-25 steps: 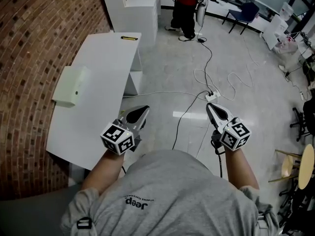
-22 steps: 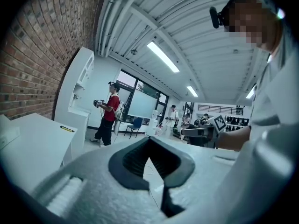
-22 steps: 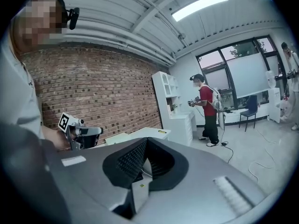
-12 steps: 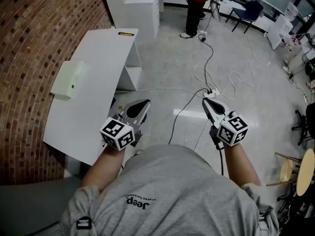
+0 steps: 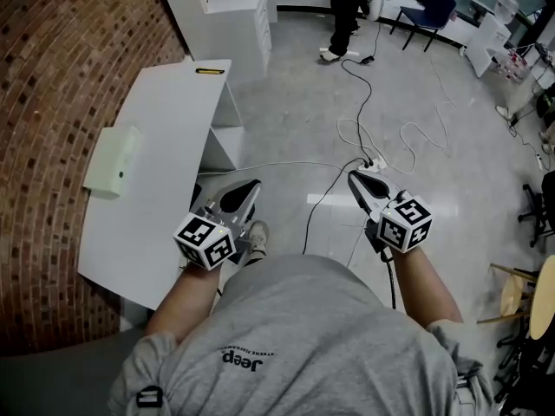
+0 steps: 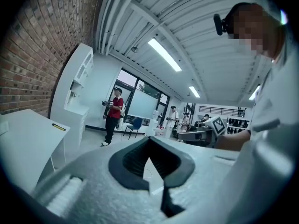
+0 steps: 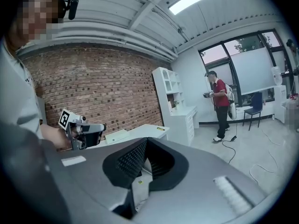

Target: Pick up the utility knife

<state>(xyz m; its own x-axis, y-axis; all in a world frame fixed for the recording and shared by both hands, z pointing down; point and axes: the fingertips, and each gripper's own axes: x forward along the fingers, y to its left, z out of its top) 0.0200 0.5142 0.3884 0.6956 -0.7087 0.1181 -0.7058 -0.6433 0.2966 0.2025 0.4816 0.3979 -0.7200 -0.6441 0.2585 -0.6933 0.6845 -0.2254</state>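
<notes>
The utility knife (image 5: pixel 207 71), a thin yellow and black bar, lies at the far end of the white table (image 5: pixel 165 146). It also shows small on the tabletop in the left gripper view (image 6: pixel 59 127) and in the right gripper view (image 7: pixel 160 129). My left gripper (image 5: pixel 250 185) hangs shut and empty beside the table's near right edge, far short of the knife. Over the floor to the right, my right gripper (image 5: pixel 353 178) is likewise shut with nothing in it. In each gripper's own view the jaws meet at their tips, left gripper (image 6: pixel 149 139), right gripper (image 7: pixel 145 140).
A pale green box (image 5: pixel 111 161) sits on the table's left side by the brick wall (image 5: pixel 61 68). White shelving (image 5: pixel 227 7) stands beyond the table. Cables and a power strip (image 5: pixel 371 165) trail over the floor. A person in a red top (image 5: pixel 347 7) stands far off.
The whole view has shifted as I step forward. The table and knife sit a little further left in the head view. Both grippers stay shut and advance with me.
</notes>
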